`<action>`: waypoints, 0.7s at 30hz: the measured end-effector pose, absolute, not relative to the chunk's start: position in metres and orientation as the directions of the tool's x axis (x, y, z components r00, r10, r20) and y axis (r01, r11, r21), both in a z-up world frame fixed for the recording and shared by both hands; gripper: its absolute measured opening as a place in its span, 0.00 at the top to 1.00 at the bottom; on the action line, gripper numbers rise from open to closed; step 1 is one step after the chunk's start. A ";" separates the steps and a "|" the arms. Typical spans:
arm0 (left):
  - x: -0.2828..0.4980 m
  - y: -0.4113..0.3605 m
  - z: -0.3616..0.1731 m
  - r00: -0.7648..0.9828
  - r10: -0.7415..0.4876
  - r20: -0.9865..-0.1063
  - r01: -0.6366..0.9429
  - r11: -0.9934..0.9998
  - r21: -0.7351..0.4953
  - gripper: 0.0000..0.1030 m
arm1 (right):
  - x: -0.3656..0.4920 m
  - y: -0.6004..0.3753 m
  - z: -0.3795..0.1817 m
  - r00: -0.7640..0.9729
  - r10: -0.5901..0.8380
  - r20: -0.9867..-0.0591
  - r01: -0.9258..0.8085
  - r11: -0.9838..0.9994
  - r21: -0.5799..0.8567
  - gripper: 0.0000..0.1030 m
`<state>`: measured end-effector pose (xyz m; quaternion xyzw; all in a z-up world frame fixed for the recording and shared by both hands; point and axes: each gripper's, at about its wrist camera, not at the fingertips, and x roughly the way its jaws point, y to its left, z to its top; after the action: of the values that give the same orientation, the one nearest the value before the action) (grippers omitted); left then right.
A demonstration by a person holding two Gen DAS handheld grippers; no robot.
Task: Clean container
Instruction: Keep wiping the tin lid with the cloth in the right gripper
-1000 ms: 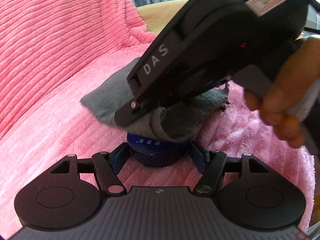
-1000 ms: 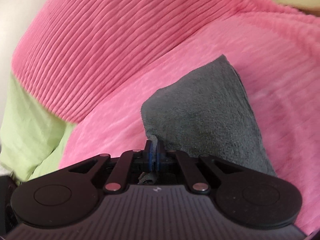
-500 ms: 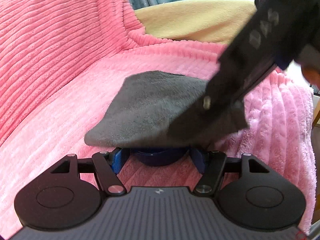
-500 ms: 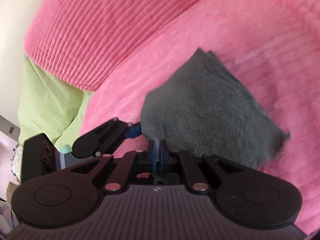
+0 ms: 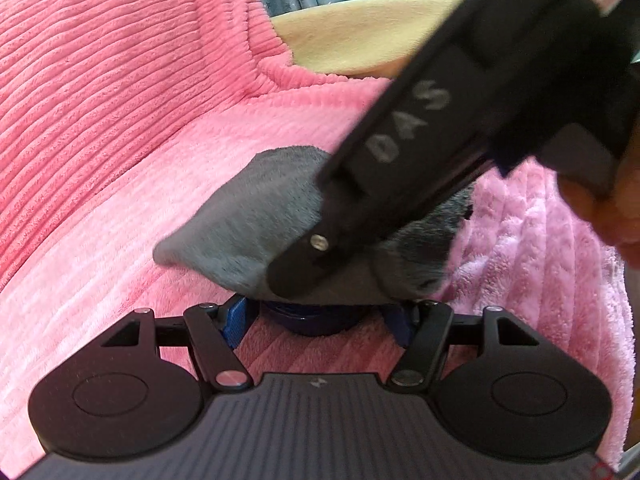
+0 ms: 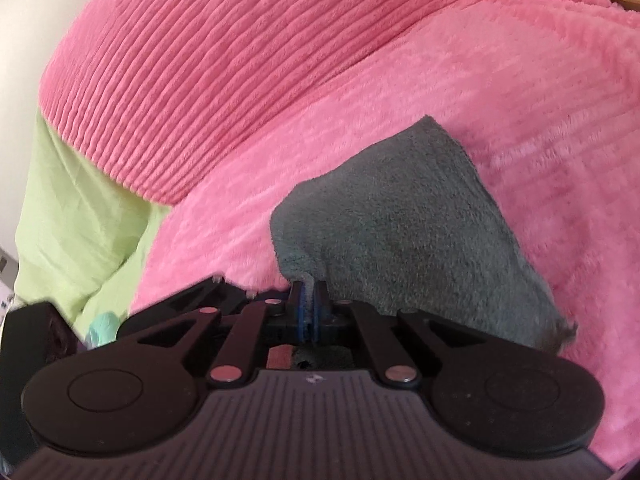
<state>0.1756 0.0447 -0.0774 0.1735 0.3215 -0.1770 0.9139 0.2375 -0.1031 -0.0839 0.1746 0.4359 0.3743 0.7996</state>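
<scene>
A dark blue round container (image 5: 320,322) sits between the blue pads of my left gripper (image 5: 320,314), which is shut on its sides. Most of the container is hidden under a grey fleece cloth (image 5: 248,220) draped over its top. The black body of my right gripper (image 5: 440,120) reaches down from the upper right and presses the cloth onto the container. In the right wrist view, my right gripper (image 6: 308,300) is shut on a pinched edge of the grey cloth (image 6: 400,224), which spreads forward and to the right.
Everything rests on a pink ribbed blanket (image 5: 120,120). A tan cushion (image 5: 360,36) lies at the back. A green sheet (image 6: 80,208) shows at the left of the right wrist view. A person's hand (image 5: 600,208) holds the right gripper at the right edge.
The right gripper swung up and to the right with the cloth, then came back down over the container. The cloth shifted across the top. The left gripper kept its hold.
</scene>
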 end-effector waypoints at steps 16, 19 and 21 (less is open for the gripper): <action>0.201 0.040 -0.075 0.732 -0.196 -0.652 0.412 0.890 0.196 0.36 | 0.247 -0.121 -0.088 0.530 0.668 -0.522 -0.343 0.732 0.589 1.00; 0.208 0.045 -0.075 0.728 -0.204 -0.655 0.414 0.892 0.182 0.36 | 0.245 -0.140 -0.078 0.557 0.614 -0.560 -0.294 0.776 0.559 0.95; 0.213 0.049 -0.074 0.722 -0.215 -0.658 0.415 0.895 0.163 0.36 | 0.241 -0.159 -0.073 0.531 0.648 -0.546 -0.287 0.744 0.604 0.96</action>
<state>0.2129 0.0493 -0.0743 0.1514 0.3309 -0.1720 0.9154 0.2413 -0.1586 -0.0733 0.2271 0.3973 0.2767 0.8450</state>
